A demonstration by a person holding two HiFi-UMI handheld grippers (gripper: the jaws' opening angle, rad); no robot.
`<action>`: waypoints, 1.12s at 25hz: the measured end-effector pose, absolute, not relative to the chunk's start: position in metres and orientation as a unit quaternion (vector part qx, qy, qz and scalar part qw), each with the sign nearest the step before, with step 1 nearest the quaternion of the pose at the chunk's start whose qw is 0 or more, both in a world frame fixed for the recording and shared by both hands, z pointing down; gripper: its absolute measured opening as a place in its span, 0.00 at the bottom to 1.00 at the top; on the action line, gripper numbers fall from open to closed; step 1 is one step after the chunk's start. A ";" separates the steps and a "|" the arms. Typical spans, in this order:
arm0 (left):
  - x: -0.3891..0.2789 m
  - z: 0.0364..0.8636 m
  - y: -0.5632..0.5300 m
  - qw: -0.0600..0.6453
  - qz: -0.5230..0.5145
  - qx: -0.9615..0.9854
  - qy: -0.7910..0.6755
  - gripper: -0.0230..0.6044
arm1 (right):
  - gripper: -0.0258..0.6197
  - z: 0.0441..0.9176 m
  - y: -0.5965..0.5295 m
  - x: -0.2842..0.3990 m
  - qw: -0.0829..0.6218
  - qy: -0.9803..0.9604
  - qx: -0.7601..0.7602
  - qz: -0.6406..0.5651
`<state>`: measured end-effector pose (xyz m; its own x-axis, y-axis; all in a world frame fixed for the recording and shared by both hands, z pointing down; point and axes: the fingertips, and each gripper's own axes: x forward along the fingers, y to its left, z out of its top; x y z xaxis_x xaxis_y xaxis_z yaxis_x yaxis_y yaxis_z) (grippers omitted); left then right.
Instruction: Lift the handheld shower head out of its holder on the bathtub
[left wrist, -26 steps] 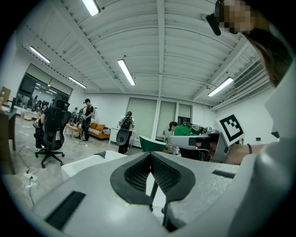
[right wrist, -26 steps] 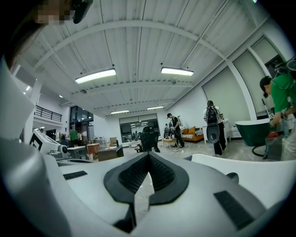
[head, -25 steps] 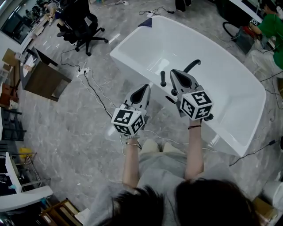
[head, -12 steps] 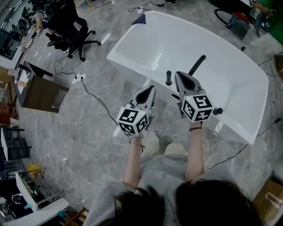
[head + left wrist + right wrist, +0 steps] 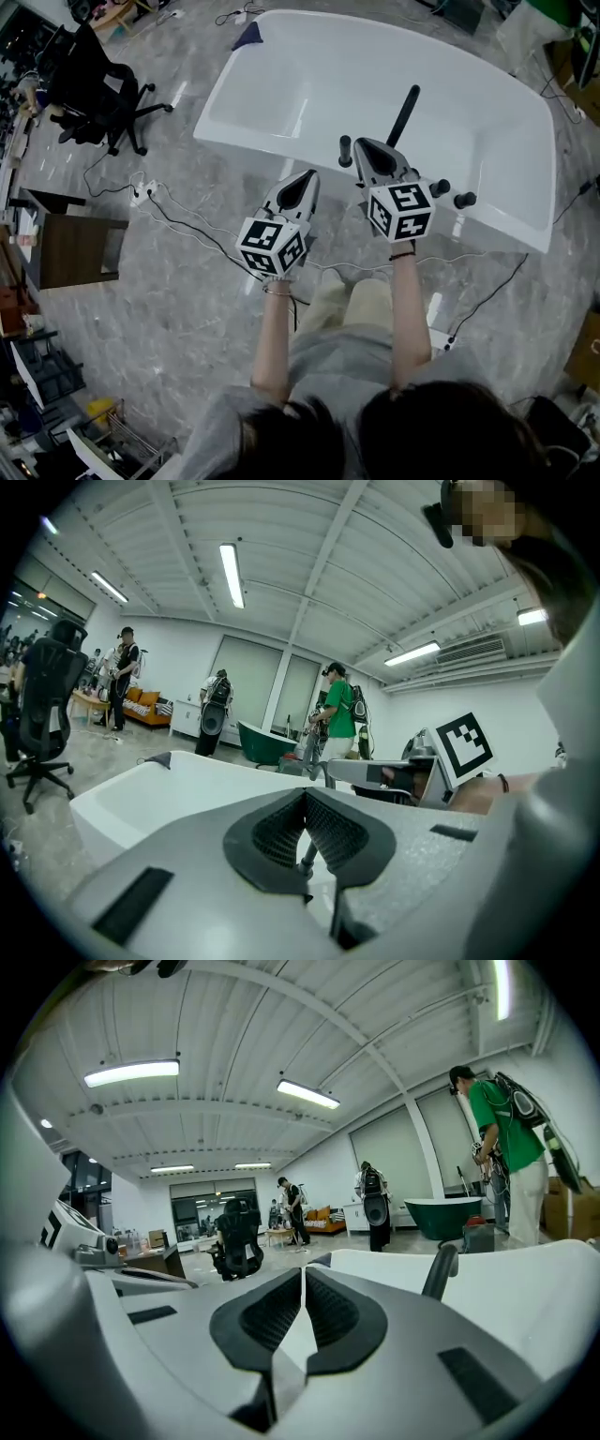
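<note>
In the head view a white bathtub (image 5: 253, 142) fills the top of the frame. The black handheld shower head (image 5: 405, 111) stands slanted in its holder on the near rim, beside black knobs (image 5: 345, 150). My right gripper (image 5: 359, 145) is shut and empty, its tip just left of and short of the shower head's base. In the right gripper view the shower head (image 5: 439, 1274) rises to the right of the shut right gripper (image 5: 304, 1274). My left gripper (image 5: 307, 176) is shut and empty, over the floor before the rim. The left gripper (image 5: 305, 794) faces the tub (image 5: 141, 780).
Two more black knobs (image 5: 439, 187) (image 5: 464, 200) sit on the rim to the right. A black office chair (image 5: 94, 84), a wooden desk (image 5: 70, 248) and cables (image 5: 187, 234) lie on the floor to the left. People stand far off, one in green (image 5: 337, 714).
Both grippers have come down and forward toward the tub's near rim, still shut. The right one now sits closer to the shower head's base.
</note>
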<state>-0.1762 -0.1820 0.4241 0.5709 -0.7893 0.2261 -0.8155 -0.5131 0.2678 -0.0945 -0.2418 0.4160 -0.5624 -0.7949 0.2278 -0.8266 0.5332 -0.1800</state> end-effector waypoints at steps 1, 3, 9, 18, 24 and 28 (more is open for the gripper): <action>-0.175 0.430 -0.185 0.176 0.041 0.870 -0.458 0.05 | 0.04 0.422 -0.245 -0.094 0.062 -0.872 0.467 0.135; -0.171 0.442 -0.192 0.181 0.046 0.872 -0.453 0.05 | 0.04 0.434 -0.251 -0.092 0.074 -0.870 0.469 0.134; -0.166 0.478 -0.220 0.192 0.051 0.871 -0.449 0.05 | 0.05 0.476 -0.274 -0.090 0.095 -0.867 0.470 0.137; -0.170 0.526 -0.236 0.213 0.059 0.866 -0.449 0.05 | 0.20 0.535 -0.294 -0.095 0.100 -0.861 0.471 0.166; -0.177 0.563 -0.239 0.231 0.067 0.862 -0.447 0.05 | 0.28 0.571 -0.305 -0.109 0.112 -0.860 0.466 0.174; -0.175 0.581 -0.247 0.239 0.067 0.863 -0.440 0.05 | 0.31 0.593 -0.312 -0.113 0.124 -0.858 0.466 0.176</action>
<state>-0.1746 -0.2467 0.5805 0.6045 -0.7270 0.3257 -0.7910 -0.4991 0.3540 -0.1132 -0.3123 0.5930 -0.5341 -0.7567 0.3770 -0.8440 0.5027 -0.1868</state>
